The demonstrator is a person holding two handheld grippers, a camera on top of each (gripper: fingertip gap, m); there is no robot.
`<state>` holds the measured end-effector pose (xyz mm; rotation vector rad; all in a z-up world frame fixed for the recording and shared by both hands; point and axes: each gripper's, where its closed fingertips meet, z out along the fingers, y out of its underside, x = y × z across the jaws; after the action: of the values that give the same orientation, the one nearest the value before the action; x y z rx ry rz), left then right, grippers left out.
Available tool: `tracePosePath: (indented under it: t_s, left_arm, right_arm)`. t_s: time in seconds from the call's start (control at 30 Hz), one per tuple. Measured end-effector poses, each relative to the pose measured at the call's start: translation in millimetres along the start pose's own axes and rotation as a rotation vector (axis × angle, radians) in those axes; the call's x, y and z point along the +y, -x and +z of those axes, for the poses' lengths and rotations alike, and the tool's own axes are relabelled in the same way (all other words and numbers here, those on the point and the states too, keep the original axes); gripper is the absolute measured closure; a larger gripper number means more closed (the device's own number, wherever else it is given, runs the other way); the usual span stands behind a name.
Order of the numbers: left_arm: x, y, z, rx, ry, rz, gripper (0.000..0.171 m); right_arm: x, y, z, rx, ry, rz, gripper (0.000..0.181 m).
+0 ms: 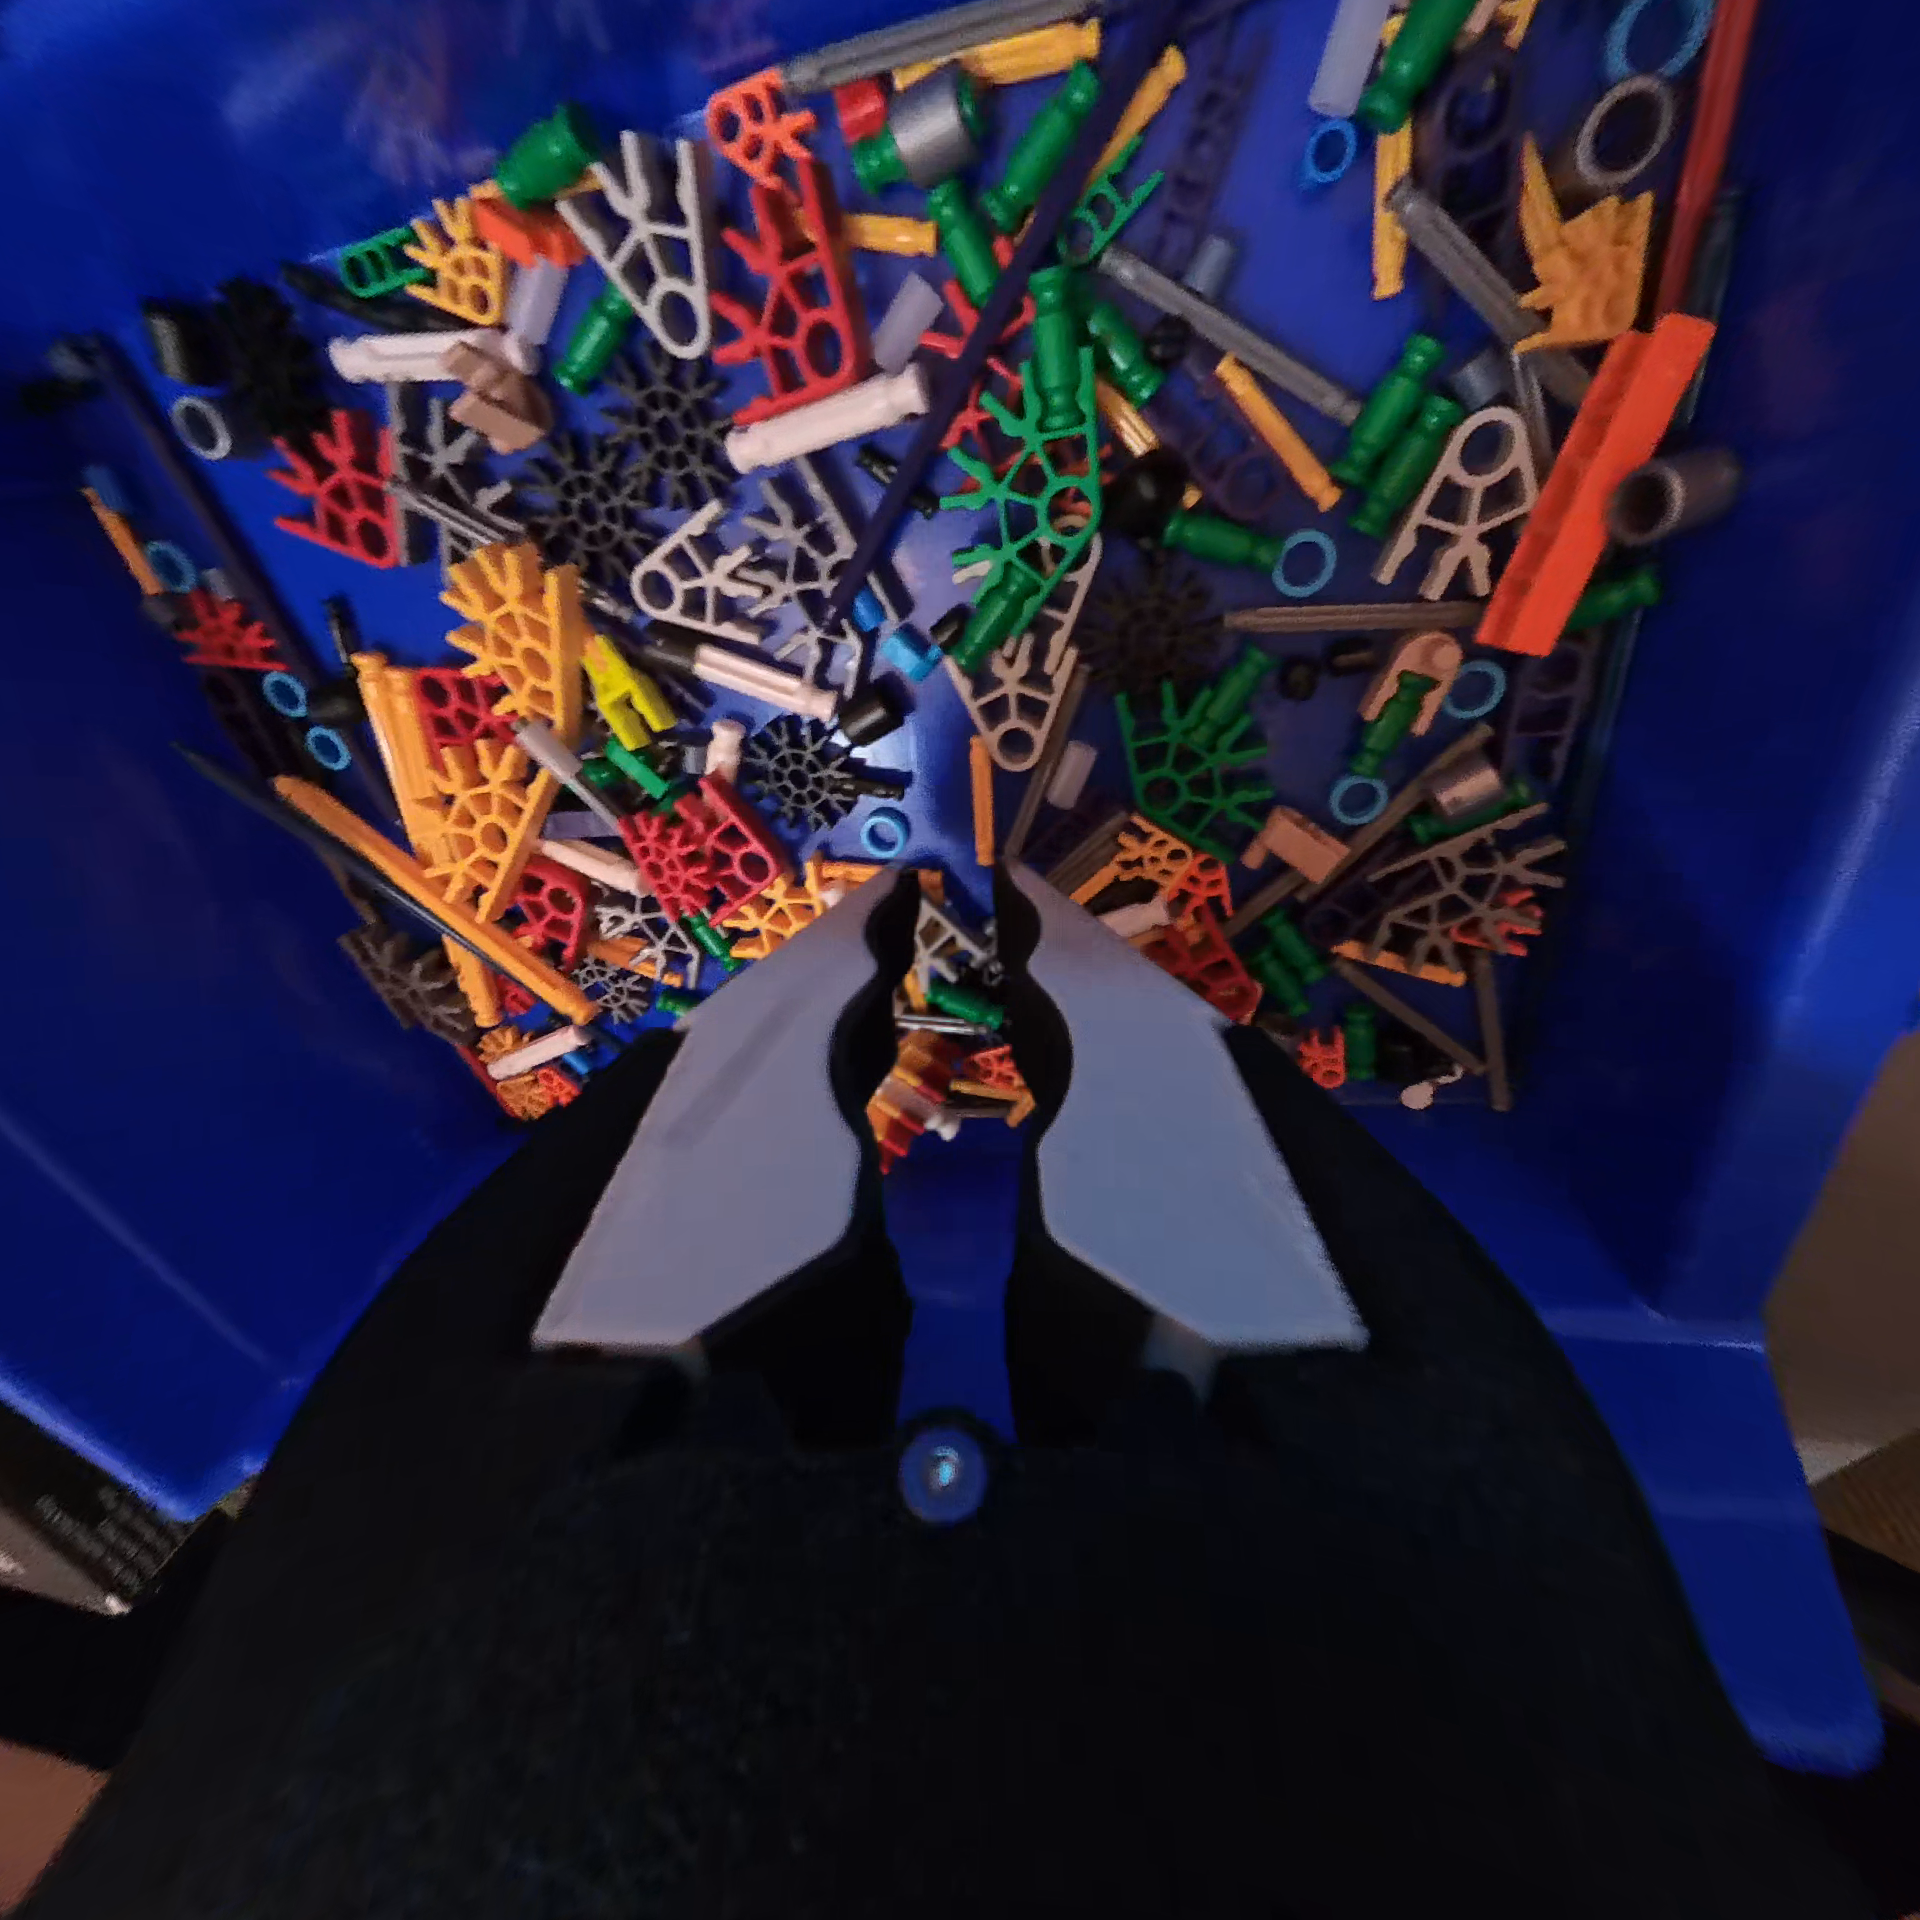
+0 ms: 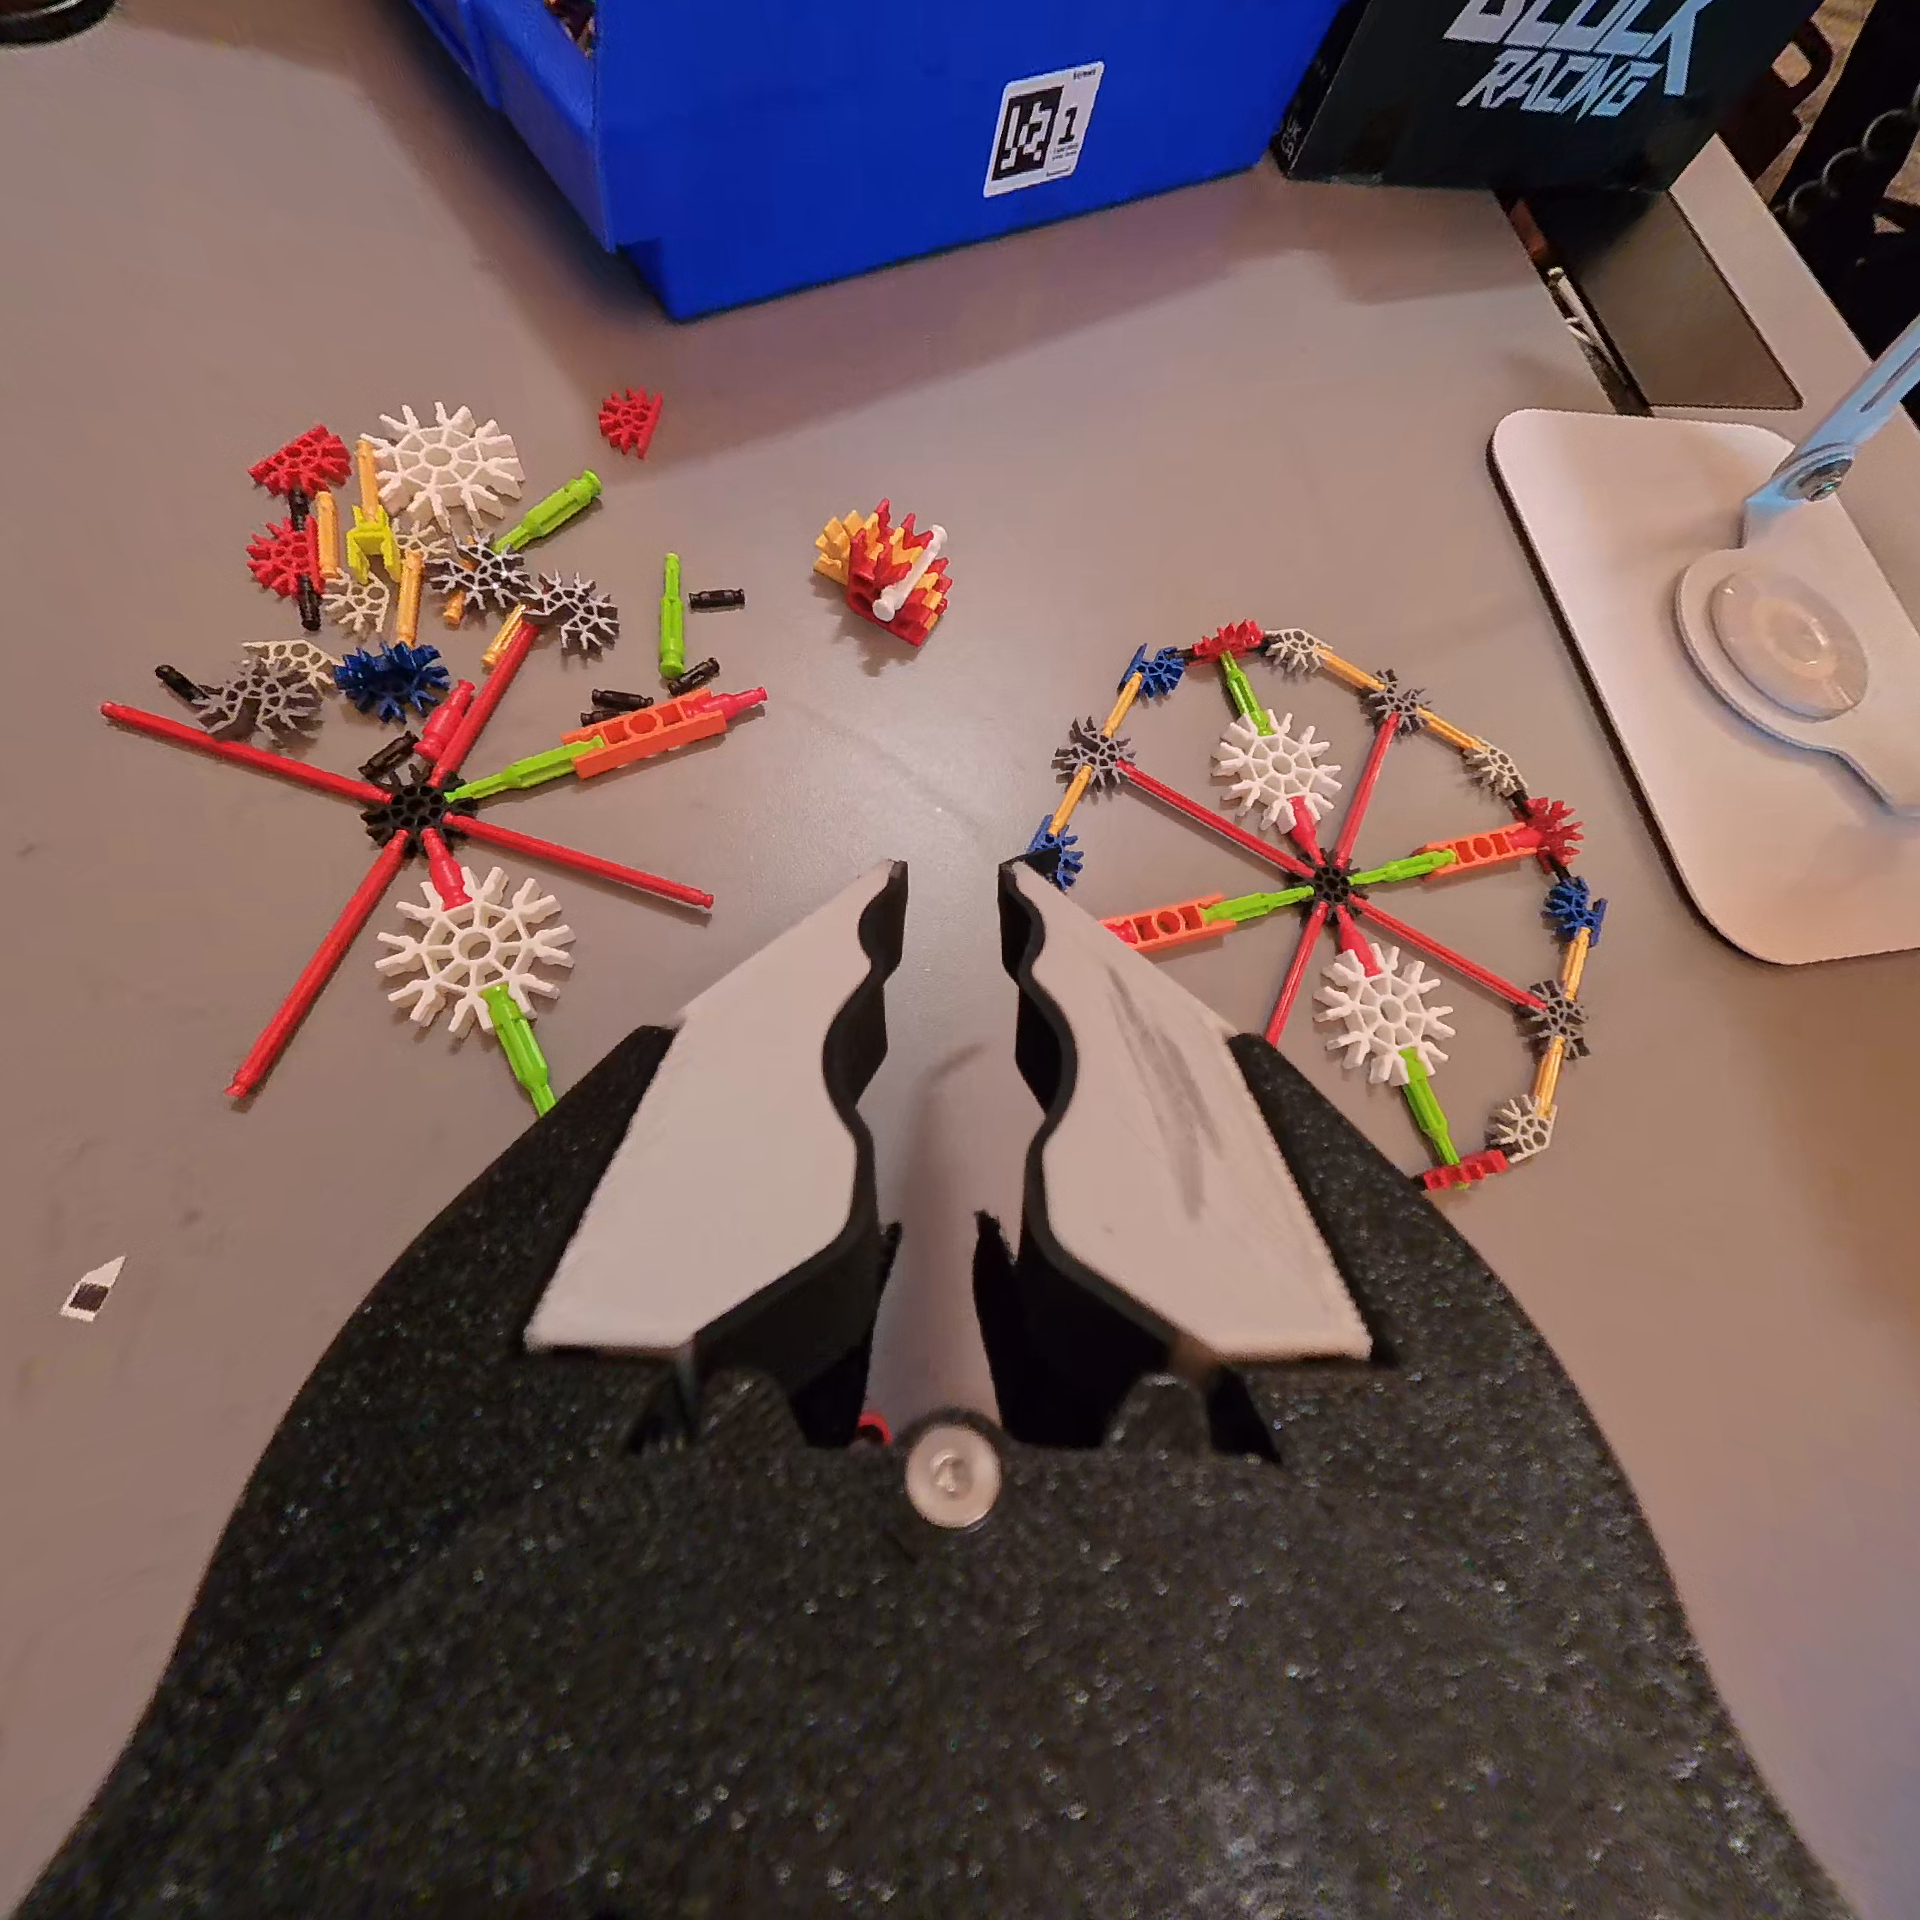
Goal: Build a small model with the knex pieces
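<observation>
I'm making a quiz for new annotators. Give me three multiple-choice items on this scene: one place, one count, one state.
1. Where does the left gripper point?
A. into the blue bin
B. at a lamp
C. at the floor

2. How many white snowflake connectors sit inside the finished wheel?
A. one
B. two
C. four

3. How is the right gripper?
A. shut on a rod
B. open, holding nothing
C. out of view

Answers: 1 A, loose pieces lie under its fingertips; 2 B, one above the hub, one below; 3 B, bare table shows between its fingers.

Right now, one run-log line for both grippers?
left gripper: open, over loose pieces in blue bin | right gripper: open, empty, above table between half-built wheel and finished wheel
</observation>
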<state>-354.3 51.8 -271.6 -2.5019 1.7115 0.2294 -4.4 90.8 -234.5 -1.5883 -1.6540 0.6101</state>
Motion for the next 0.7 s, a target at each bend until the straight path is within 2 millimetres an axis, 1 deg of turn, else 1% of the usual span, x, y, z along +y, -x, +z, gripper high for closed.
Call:
tracePosePath:
  t_s: [0.07, 0.23, 0.47, 0.53, 0.7]
  left_arm:
    - [2.0, -0.5, 1.4, 0.000, 0.021, 0.006, 0.158]
    - [-9.5, -11.2, -6.0, 0.054, -0.032, 0.017, 0.160]
    - [-5.6, -19.5, 0.1, 0.081, 0.035, 0.049, 0.161]
    - [-10.1, -21.8, -2.9, 0.084, 0.017, 0.053, 0.161]
    - [-20.1, -37.1, -11.1, 0.130, -0.014, 0.076, 0.160]
  right_arm:
    - [-0.1, 0.2, 0.1, -0.001, 0.000, 0.000, 0.164]
    - [-0.1, 0.0, 0.0, 0.000, 0.000, 0.000, 0.164]
    - [-0.2, 0.1, -0.1, 0.000, 0.000, -0.001, 0.164]
    - [-0.3, 0.0, -0.3, 0.001, 0.001, -0.001, 0.164]
    - [-0.1, 0.3, -0.1, 0.000, 0.003, -0.003, 0.164]
